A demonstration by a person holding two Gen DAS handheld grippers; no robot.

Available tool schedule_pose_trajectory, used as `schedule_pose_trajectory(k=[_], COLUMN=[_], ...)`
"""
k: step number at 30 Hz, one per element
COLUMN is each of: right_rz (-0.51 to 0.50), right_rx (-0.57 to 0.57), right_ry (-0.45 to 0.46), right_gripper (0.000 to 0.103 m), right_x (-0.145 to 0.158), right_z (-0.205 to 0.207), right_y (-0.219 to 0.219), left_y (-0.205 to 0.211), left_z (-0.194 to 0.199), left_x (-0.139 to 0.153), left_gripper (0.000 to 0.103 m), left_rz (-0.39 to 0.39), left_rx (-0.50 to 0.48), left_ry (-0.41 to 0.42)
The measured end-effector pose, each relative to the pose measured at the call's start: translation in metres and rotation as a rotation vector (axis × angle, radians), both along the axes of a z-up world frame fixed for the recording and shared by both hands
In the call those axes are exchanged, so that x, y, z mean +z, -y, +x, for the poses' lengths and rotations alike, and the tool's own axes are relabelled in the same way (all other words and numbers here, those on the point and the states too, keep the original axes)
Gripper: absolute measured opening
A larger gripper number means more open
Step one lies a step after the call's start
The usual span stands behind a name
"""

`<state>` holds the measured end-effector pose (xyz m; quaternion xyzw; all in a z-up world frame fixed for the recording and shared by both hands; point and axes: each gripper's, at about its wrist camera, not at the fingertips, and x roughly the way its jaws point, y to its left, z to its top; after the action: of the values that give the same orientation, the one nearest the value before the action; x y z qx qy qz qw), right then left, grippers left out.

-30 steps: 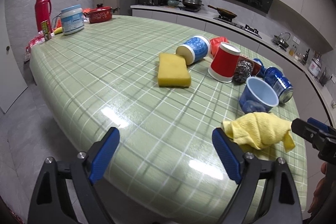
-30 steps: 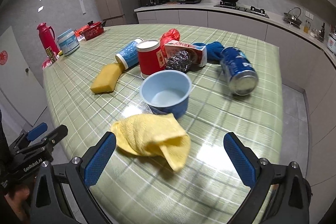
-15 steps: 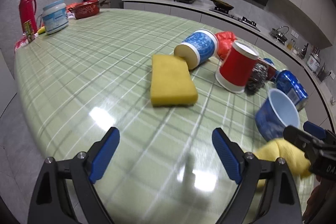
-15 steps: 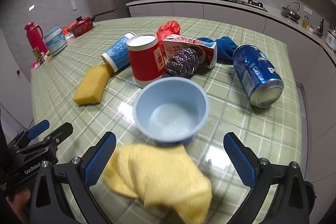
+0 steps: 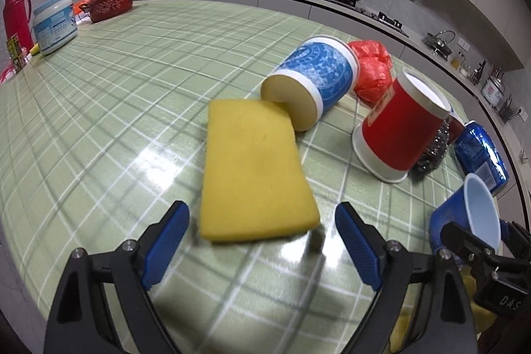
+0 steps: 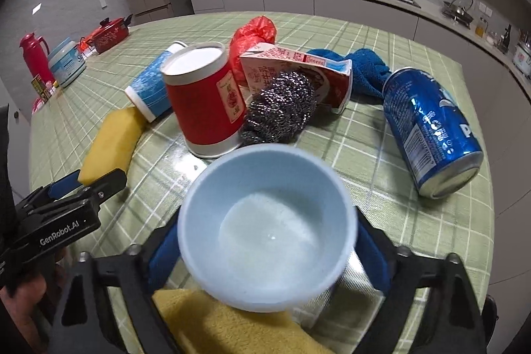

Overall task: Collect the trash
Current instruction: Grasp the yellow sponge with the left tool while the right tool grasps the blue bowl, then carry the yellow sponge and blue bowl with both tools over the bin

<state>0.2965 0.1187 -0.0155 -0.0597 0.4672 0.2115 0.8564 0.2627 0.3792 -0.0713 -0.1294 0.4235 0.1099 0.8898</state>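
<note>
The yellow sponge point(image 5: 252, 168) lies flat on the green checked table point(image 5: 99, 121). My left gripper point(image 5: 260, 211) is open, its fingertips either side of the sponge's near end without touching it. The light blue bowl point(image 6: 268, 221) stands upright between the jaws of my right gripper point(image 6: 267, 241). These jaws are closing; the bowl's rim hides whether the pads touch its wall. A yellow cloth point(image 6: 232, 327) lies under that gripper. Beyond are a red paper cup point(image 6: 205, 108), a tipped blue-and-white cup point(image 6: 149, 88), a steel scourer point(image 6: 282, 111), a milk carton point(image 6: 292, 65), a blue can point(image 6: 428, 128) and a red bag point(image 6: 252, 32).
A blue cloth point(image 6: 365, 68) lies behind the carton. At the table's far left end stand a red pot point(image 5: 109, 4), a white tub point(image 5: 54, 22) and a red flask point(image 5: 16, 12). The table's near edge runs just below both grippers. A hand point(image 6: 20, 304) holds the left gripper.
Both grippers have moved forward over the table. The sponge now sits at the left fingertips. The bowl has come between the right jaws, which have narrowed, and the yellow cloth has passed beneath them.
</note>
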Motion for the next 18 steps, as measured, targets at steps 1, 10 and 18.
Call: schedule_pose_trajectory(k=[1, 10, 18], right_rz=[0.002, 0.019, 0.042], right_rx=[-0.002, -0.007, -0.006], right_ry=[0.002, 0.017, 0.048], right_gripper=[0.084, 0.082, 0.082], right_x=[0.000, 0.005, 0.018], right_z=[0.001, 0.001, -0.005], right_y=[0.000, 0.001, 0.008], left_y=[0.000, -0.003, 0.003], left_z=[0.001, -0.002, -0.022], left_x=[-0.001, 0.005, 0.018], left_gripper=[0.090, 0.053, 0.052], left_rz=[0.002, -0.026, -0.008], left_rx=[0.000, -0.033, -0.027], left_ry=[-0.001, 0.034, 0.071])
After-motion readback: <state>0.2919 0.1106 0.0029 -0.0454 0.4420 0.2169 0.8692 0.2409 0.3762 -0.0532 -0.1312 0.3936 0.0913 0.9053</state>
